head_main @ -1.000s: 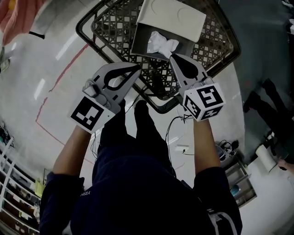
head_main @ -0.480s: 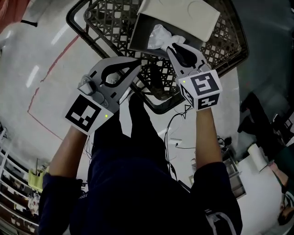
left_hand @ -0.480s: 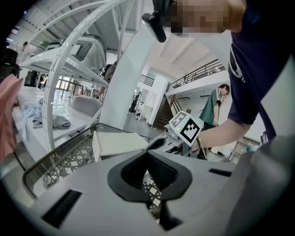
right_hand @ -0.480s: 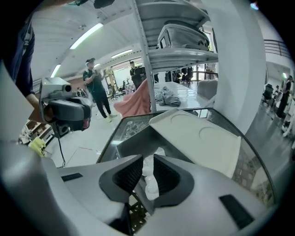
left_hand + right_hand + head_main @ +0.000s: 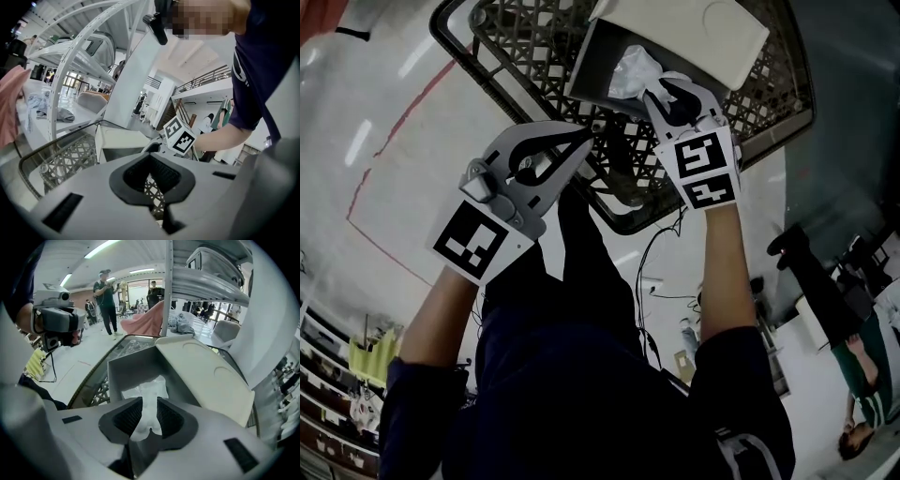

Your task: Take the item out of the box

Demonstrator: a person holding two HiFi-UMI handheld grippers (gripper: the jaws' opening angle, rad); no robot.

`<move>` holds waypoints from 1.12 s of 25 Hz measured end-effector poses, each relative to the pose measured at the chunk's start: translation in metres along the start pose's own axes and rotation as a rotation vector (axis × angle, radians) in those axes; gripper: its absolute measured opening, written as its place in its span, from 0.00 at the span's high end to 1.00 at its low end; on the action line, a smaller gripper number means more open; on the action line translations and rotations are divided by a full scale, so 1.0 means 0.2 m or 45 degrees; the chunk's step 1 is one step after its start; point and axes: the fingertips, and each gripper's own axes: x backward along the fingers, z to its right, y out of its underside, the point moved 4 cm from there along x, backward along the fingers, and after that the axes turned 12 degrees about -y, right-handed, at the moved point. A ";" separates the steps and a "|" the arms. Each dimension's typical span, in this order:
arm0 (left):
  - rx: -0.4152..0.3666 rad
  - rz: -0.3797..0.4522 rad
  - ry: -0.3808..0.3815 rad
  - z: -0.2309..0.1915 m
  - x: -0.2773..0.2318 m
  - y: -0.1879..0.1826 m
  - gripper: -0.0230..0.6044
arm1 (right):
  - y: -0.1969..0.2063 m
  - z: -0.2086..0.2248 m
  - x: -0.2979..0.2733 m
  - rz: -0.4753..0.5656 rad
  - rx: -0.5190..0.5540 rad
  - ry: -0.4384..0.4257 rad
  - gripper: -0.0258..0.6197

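An open white box with its lid folded back sits in a black lattice basket. A crumpled white wrapped item sticks up out of it. My right gripper is at the box mouth, shut on the item. In the right gripper view the item runs down between the pads of the right gripper, in front of the box wall. My left gripper hangs over the basket's near rim, shut and holding nothing. In the left gripper view, lattice shows through the left gripper.
The basket stands on a pale floor with a red line and cables. The person's dark legs are below the grippers. White shelving, a pink cloth and people are in the background.
My right gripper has moved forward to the box mouth and now grips the white item. The left gripper has stayed near the basket rim.
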 end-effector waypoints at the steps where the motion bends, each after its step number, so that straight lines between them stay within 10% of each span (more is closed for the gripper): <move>1: 0.006 -0.002 0.000 0.00 0.00 0.01 0.95 | 0.01 0.00 -0.01 -0.017 0.007 0.002 0.80; 14: 0.042 -0.003 -0.013 -0.02 0.04 0.05 0.95 | 0.06 0.03 -0.07 -0.136 0.042 0.040 0.89; 28: -0.050 0.071 0.018 0.08 0.13 -0.20 0.95 | -0.13 -0.07 0.23 0.040 0.031 0.103 0.91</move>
